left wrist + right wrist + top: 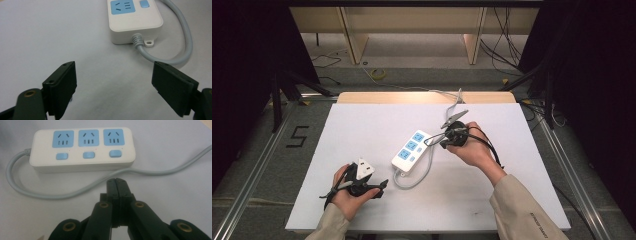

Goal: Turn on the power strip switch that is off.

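A white power strip [412, 150] with three blue sockets lies at the middle of the white table top [362, 125]. Its grey cable [414, 182] loops out from the near end, passes along the strip's right side and runs off the far edge. My left gripper [381, 189] rests near the front left, and its jaws stand wide open [115, 67] with nothing between them. They face the strip's cable end [135, 22]. My right gripper [431, 142] hovers at the strip's right side. It is shut [116, 181] with nothing in it, just short of the cable [82, 190] and the strip [82, 147].
A wooden strip [427, 97] borders the table's far edge. Metal rails run along both sides on the floor, with a painted "5" [298, 136] at the left. Loose cables [507, 50] lie on the floor behind, between wooden furniture legs and dark curtains.
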`<state>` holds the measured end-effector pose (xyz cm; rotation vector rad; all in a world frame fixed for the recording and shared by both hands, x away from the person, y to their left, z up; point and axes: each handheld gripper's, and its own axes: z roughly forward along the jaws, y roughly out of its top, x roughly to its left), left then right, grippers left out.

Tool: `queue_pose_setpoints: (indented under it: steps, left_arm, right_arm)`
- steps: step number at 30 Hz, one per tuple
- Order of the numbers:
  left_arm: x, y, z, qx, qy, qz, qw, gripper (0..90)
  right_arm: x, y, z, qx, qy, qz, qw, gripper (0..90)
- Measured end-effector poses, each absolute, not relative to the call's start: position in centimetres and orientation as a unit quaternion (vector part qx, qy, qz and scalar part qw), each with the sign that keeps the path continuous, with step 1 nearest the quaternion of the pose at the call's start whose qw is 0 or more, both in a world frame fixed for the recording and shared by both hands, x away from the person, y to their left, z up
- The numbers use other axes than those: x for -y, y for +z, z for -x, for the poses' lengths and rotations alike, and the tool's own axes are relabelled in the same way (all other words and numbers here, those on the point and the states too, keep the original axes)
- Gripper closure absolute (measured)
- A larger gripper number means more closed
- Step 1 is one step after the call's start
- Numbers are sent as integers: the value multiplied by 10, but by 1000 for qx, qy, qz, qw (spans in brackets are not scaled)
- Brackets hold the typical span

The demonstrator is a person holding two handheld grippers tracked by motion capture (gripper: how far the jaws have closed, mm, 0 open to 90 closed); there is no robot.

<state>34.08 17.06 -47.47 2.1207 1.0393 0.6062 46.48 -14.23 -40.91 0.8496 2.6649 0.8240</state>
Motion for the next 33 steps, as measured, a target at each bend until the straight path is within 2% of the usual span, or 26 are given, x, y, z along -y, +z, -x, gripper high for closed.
queue_pose_setpoints:
  steps: [33]
  left_arm:
    - [-169,-475,-341,-398,232,-818,345,199]
  right_arm:
    - [126,-408,-478,-909,275,-293,112,900]
